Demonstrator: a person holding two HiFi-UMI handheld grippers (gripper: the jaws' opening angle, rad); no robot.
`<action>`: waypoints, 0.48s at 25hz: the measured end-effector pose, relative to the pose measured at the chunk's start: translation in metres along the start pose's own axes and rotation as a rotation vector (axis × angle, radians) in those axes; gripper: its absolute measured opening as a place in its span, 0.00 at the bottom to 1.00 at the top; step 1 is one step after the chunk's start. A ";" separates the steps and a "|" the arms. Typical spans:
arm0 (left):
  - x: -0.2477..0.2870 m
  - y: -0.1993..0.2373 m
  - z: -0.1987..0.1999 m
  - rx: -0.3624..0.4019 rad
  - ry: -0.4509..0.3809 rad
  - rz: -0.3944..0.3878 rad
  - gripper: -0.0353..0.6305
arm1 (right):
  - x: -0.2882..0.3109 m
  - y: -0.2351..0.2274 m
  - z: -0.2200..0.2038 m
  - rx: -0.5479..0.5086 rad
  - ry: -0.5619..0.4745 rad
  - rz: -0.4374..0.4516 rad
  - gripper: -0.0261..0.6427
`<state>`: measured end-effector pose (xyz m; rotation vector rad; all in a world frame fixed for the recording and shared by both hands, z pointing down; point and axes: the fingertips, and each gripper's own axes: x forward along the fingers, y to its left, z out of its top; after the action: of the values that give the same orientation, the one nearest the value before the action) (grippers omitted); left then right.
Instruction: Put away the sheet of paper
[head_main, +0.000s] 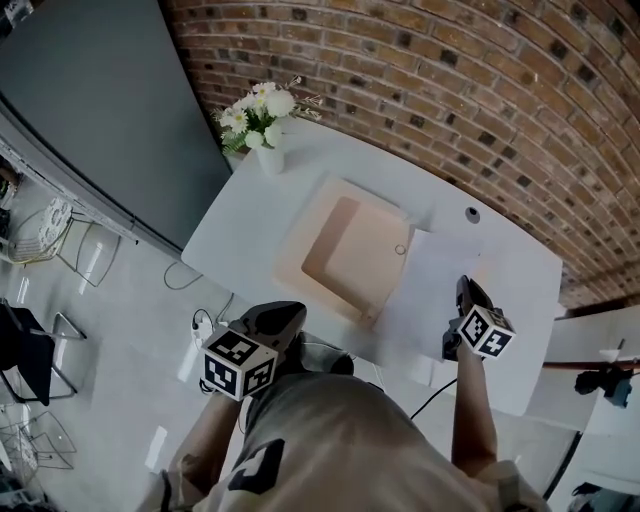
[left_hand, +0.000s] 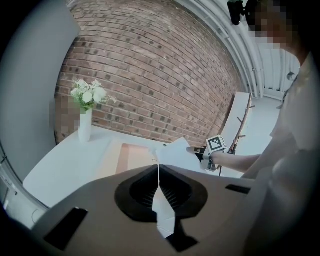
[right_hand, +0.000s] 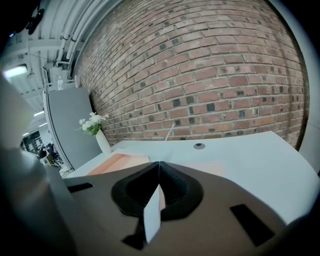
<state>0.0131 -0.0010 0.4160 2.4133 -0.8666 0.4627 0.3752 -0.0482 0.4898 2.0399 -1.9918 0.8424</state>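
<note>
The task looks barely begun. The sheet (head_main: 435, 290) is outside the folder (head_main: 345, 250) (or shallow tray, hard to tell), which lies open at the desk's (head_main: 250, 230) middle. The sheet is just right of it, toward the near-right edge. Carrying it over and laying it inside is all left to do.

The right gripper (head_main: 467, 288) is clamped on the sheet's right side, jaws together. The left gripper (head_main: 290, 315) hangs at the near edge, well apart from the sheet. Its jaws are closed too, with only a pale sliver in the seam and nothing that can be named.

From the head view the sheet reads almost flat. The left gripper view shows it tilted up off the desk, a corner raised. The right gripper view shows little of the sheet, but it has the desk's grommet (right_hand: 199, 146) and the vase (right_hand: 103, 141) at the far-left corner.
</note>
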 end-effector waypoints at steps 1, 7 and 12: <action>0.001 0.002 0.001 -0.001 -0.001 -0.003 0.08 | 0.001 0.001 0.001 0.002 0.001 -0.001 0.07; 0.005 0.010 0.008 0.000 -0.008 -0.013 0.08 | 0.007 0.002 0.005 0.025 0.002 -0.006 0.07; 0.006 0.013 0.009 -0.001 -0.006 -0.012 0.08 | 0.013 0.004 0.006 0.059 0.000 0.003 0.07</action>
<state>0.0098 -0.0176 0.4160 2.4186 -0.8537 0.4508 0.3723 -0.0626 0.4906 2.0689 -1.9936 0.9115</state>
